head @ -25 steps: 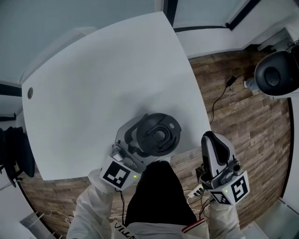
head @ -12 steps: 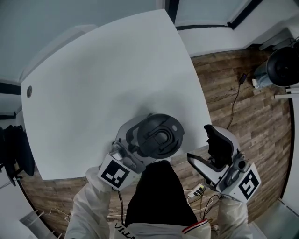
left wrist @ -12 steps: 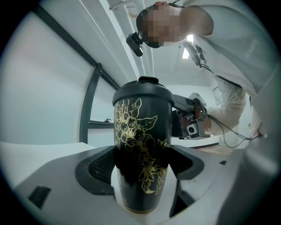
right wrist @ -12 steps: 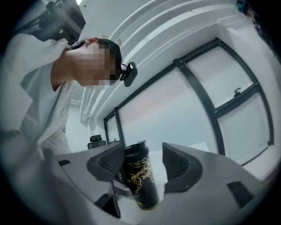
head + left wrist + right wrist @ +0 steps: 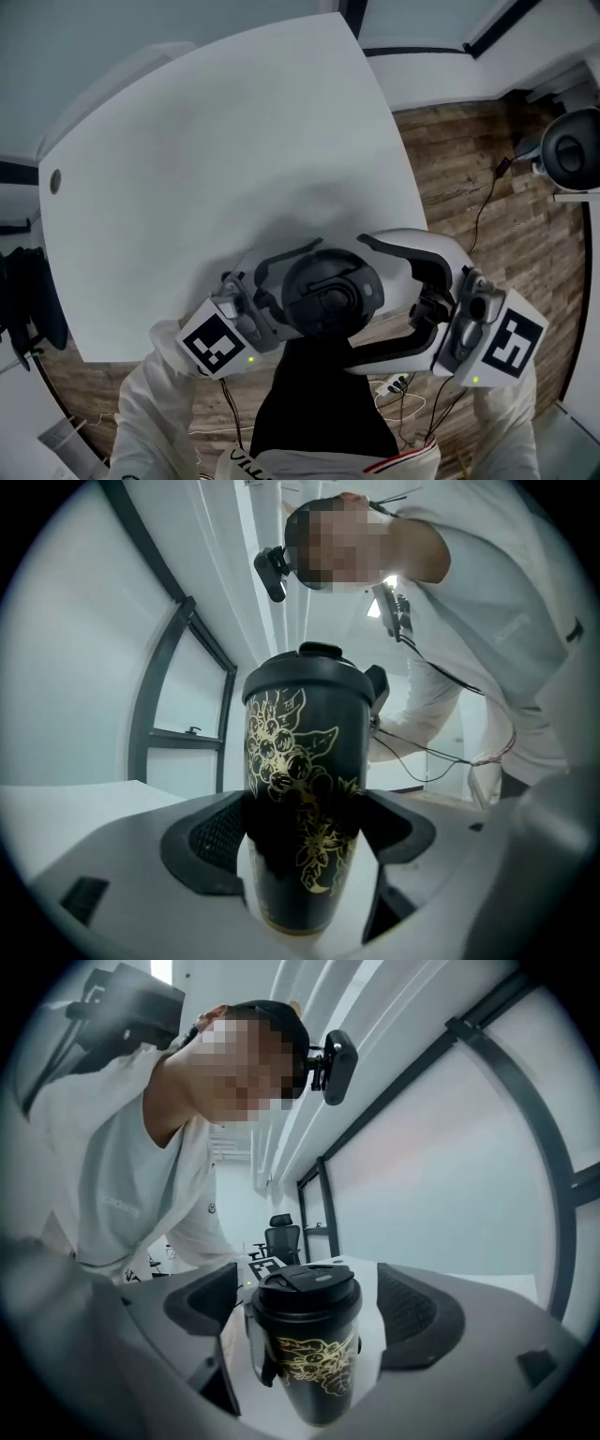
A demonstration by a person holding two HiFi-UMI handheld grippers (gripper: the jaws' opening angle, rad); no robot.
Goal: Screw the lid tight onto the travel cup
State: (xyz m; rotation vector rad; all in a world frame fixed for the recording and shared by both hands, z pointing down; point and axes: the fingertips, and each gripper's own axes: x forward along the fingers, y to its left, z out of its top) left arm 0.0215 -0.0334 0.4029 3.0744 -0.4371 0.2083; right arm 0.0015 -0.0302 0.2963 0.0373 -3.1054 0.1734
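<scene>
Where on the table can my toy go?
Everything behind the travel cup is bare, to the table's far edge and the hole at left. Crowded: near edge, left gripper clamping the cup, right gripper just opened around it.

My black, gold-patterned travel cup stands at the 6 o'clock edge of the white rounded table, with the dark round lid on top. My left gripper clasps it from 8 o'clock. My right gripper, its jaws just opened, straddles the lid from 3 o'clock without touching it.
</scene>
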